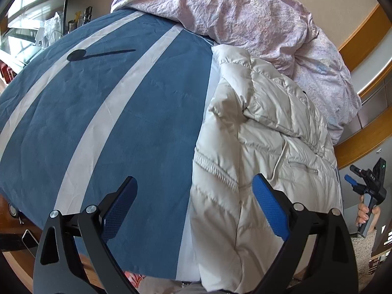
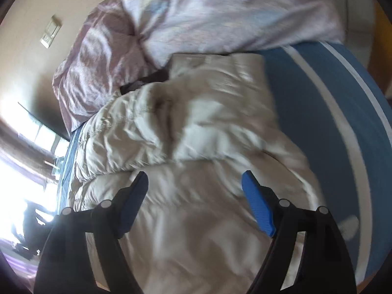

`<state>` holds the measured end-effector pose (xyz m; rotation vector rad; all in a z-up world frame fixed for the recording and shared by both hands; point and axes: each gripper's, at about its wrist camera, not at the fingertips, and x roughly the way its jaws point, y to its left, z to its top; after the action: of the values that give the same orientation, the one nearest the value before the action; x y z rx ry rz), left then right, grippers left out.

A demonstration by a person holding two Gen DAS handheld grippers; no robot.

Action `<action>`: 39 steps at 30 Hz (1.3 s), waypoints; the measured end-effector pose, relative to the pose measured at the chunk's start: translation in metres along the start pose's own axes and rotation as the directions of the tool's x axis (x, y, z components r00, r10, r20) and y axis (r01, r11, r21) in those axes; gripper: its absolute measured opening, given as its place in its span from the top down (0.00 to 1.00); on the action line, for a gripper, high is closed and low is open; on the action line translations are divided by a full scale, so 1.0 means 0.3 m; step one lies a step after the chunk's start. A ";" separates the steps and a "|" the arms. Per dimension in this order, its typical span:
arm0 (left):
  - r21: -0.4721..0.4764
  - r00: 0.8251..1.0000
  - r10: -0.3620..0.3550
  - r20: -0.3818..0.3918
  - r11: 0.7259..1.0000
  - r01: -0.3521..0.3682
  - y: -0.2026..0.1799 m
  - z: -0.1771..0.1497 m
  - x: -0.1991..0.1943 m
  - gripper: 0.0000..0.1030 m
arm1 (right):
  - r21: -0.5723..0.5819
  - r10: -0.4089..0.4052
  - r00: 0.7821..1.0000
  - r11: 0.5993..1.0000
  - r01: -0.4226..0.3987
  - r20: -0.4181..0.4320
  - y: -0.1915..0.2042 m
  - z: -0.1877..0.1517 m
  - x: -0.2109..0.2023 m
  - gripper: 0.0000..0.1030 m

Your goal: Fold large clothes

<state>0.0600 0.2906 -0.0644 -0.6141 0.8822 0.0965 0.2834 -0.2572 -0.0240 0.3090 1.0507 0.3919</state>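
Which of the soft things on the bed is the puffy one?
The cream quilted jacket. It has puffy stitched sections and a drawstring, unlike the flat blue striped bedsheet beneath it or the crumpled pink floral duvet bunched behind it.

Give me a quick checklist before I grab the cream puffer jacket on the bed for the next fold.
1. Left gripper jaws open, holding nothing: ok.
2. Right gripper jaws open, holding nothing: ok.
3. Puffer jacket lies on the striped blue bedcover, not hanging off the near edge: not ok, its lower end drapes over.
4. Free bedcover beside the jacket for folding: ok.
5. Jacket clear of the pink duvet: cannot tell, they meet at the far end.
6. Right wrist view sharp enough to aim: not ok, blurred.
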 end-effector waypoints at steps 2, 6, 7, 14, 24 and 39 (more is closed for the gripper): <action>-0.001 1.000 -0.007 -0.009 1.000 0.007 0.004 -0.009 -0.002 0.07 | 0.029 -0.004 1.000 1.000 0.004 0.003 -0.063 -0.020 -0.034 0.23; -0.013 0.999 -0.027 -0.026 1.000 0.027 0.011 -0.029 -0.003 0.07 | 0.063 -0.020 1.000 0.998 0.020 0.008 -0.184 -0.074 -0.103 0.23; -0.022 0.999 -0.038 -0.033 0.999 0.037 0.016 -0.033 -0.001 0.07 | 0.071 -0.019 1.000 0.997 0.019 0.005 -0.216 -0.091 -0.120 0.23; -0.079 0.992 -0.096 -0.082 0.993 0.089 0.041 -0.067 0.017 0.07 | 0.184 -0.001 0.999 0.983 0.008 -0.037 -0.418 -0.206 -0.179 0.23; -0.072 0.970 -0.197 -0.145 0.979 0.188 0.017 -0.100 0.038 0.10 | 0.216 0.122 0.988 0.972 -0.098 -0.099 -0.475 -0.346 -0.169 0.23; -0.089 0.928 -0.324 -0.182 0.946 0.313 -0.027 -0.169 0.057 0.16 | 0.234 0.210 0.972 0.955 -0.182 -0.103 -0.484 -0.422 -0.148 0.23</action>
<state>0.0385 0.2536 -0.0974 -0.8256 0.9587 -0.2365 0.1760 -0.3988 -0.1104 0.5999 1.1960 0.4775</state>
